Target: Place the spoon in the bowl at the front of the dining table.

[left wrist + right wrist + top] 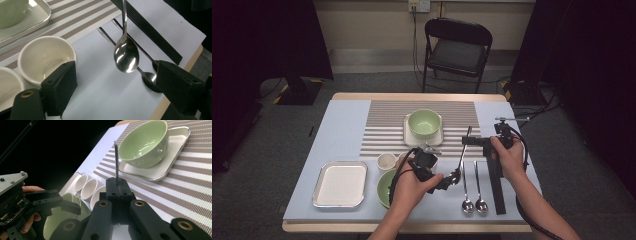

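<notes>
I am holding a spoon [462, 155] by its handle tip in the right gripper [116, 183], fingers clenched on the thin steel, while the left gripper [116, 82] is waiting with its fingers released and spread on either side of the hanging bowl of the spoon [126, 53].

The spoon is hanging tilted above the surface [343, 131], its bowl just beside the left fingers [60, 86] and above two more spoons [474, 192] lying flat near the front edge.

Handling, as I judge it: light, rigid, polished and therefore slippery; the narrow handle is likely to pivot in a two-point grip, so a hold at the neck just above the bowl should be steadier than one on the curved bowl itself.

Room for moving: small white cups [46, 58] and a green dish [384, 187] are crowding the left side; black strips [494, 180] are lying on the right; the surface's front edge is close. Open paper between the cups and the lying spoons is offering the clearest path.
</notes>
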Demonstrator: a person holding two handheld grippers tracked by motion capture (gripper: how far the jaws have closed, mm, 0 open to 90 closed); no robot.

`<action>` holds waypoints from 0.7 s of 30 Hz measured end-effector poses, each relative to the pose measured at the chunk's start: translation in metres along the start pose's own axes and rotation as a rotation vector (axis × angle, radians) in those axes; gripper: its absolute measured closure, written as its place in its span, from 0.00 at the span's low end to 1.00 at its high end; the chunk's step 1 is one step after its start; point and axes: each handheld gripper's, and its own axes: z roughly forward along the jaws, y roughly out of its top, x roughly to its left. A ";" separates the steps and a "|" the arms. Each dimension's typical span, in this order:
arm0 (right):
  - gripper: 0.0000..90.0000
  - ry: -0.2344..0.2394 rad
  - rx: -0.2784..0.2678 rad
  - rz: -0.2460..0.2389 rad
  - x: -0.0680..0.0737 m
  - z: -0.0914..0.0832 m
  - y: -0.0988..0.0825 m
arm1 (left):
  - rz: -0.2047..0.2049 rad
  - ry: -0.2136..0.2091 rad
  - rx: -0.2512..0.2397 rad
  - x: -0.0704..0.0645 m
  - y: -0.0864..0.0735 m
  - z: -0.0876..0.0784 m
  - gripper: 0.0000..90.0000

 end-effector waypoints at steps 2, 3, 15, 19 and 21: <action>1.00 -0.005 -0.003 0.001 0.000 0.000 0.001 | 0.004 -0.004 -0.003 0.002 0.000 -0.001 0.19; 1.00 -0.003 -0.003 0.000 0.000 0.000 0.002 | 0.002 0.002 -0.001 0.002 0.000 -0.002 0.19; 1.00 0.021 -0.016 -0.002 0.012 0.008 0.008 | -0.018 -0.019 -0.025 -0.001 0.006 0.015 0.19; 1.00 0.033 -0.018 -0.004 0.016 0.011 0.009 | -0.021 -0.017 -0.024 -0.004 0.008 0.024 0.19; 1.00 0.039 -0.021 0.002 0.017 0.012 0.009 | -0.026 -0.006 -0.019 -0.004 0.009 0.028 0.19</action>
